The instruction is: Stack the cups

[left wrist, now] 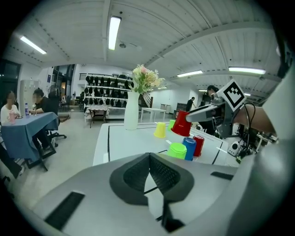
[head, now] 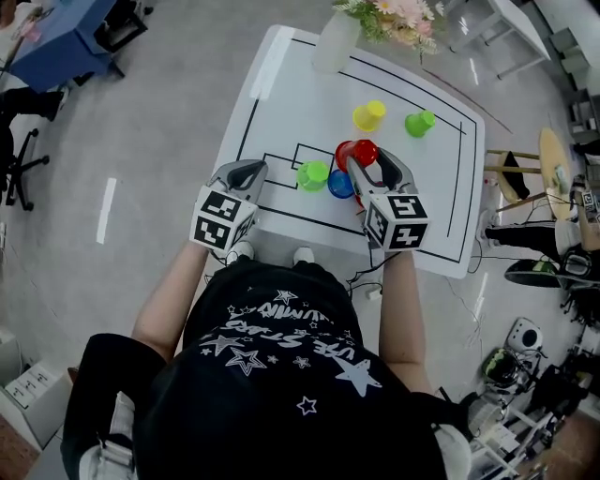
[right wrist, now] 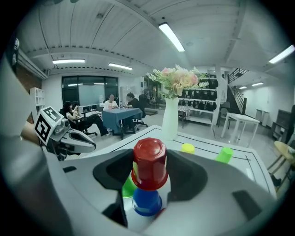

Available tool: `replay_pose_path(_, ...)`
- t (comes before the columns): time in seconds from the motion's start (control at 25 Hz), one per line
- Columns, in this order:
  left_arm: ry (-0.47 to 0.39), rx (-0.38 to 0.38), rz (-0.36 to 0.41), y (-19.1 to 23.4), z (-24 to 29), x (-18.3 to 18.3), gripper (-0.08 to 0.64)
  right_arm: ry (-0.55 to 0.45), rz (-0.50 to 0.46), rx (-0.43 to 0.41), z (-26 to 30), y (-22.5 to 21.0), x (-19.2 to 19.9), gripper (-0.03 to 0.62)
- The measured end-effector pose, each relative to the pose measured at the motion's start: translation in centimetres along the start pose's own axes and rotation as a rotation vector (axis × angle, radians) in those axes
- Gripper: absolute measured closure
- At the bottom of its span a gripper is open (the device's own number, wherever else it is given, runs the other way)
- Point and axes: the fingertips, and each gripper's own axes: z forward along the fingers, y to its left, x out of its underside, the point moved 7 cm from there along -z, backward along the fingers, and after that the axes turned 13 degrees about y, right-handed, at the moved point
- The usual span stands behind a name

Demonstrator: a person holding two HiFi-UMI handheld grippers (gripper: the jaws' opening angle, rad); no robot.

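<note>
Right gripper (right wrist: 150, 156): jaws stand wide apart and are clamped on the sides of an inverted red cup (right wrist: 150, 166), base up, rim down. The cup is held off the white table (head: 281, 84), and from the right gripper view it sits directly over a blue cup (right wrist: 146, 201). Left gripper (left wrist: 150, 156): jaw tips are together with nothing between them, and it hangs at the near left part of the table, well apart from the cups. On the table, all inverted: the blue cup, with a green cup (left wrist: 176, 150) touching it on one side and a second red cup (left wrist: 198, 144) just beside it on the other. Together these form a tight cluster near the front edge. A yellow cup (head: 368, 115) and a second green cup (head: 419, 122) stand apart from each other farther back, toward the right side. A white vase (head: 336, 42) holding flowers (head: 398, 19) stands at the far edge. Bare tabletop lies between the vase and the cluster and along the whole left side. The cluster sits close to the front edge, beside the right gripper.
</note>
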Motion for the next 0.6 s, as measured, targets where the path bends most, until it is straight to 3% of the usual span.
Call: replay_pose_path(0.6, 0.009, 0.063, 0.034, 1.1, -1.5, 2.0, 0.548, 0.055, -0.017, 0.033, 0.0, 4.5, 2.1, 0.362)
